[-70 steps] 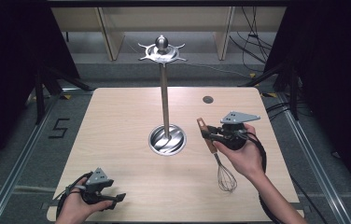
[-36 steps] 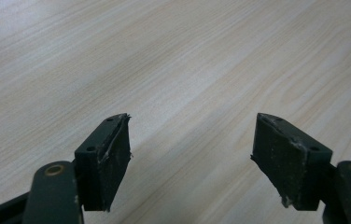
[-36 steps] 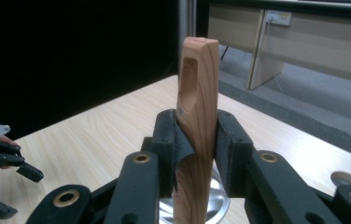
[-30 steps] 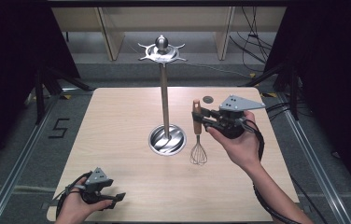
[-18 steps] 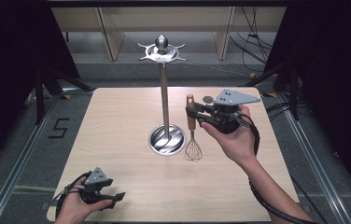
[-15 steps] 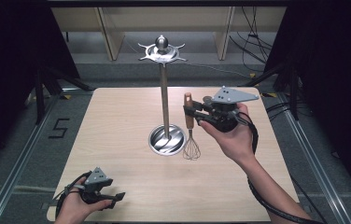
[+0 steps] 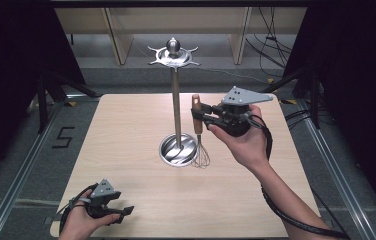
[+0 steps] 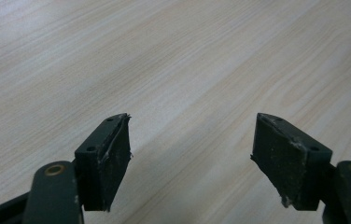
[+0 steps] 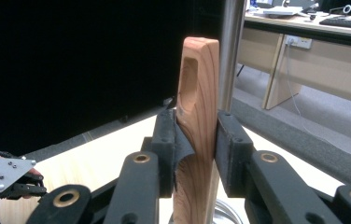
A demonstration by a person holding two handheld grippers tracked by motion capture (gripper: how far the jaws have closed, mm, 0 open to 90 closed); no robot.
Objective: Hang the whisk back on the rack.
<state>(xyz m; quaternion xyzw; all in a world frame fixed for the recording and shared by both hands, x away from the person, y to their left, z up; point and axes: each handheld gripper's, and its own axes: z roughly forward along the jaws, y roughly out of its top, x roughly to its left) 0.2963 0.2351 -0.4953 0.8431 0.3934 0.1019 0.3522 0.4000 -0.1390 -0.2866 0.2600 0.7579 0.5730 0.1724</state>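
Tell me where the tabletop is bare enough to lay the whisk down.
Bare wood lies left of the stand, out to the table edge, and along the near edge between both forearms. It is crowded by the stand's base, where the whisk hangs in the right gripper.

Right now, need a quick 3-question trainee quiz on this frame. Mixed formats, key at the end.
1. True or false: the right gripper is shut on the whisk by its wooden handle.
2. Multiple choice: the left gripper is A) shut on the whisk, B) open over bare table, C) clamped on the stand's pole.
3. Fill in: the whisk's wire end hangs beside the metal stand's round ____.

Key: 1 true; 2 B; 3 base.
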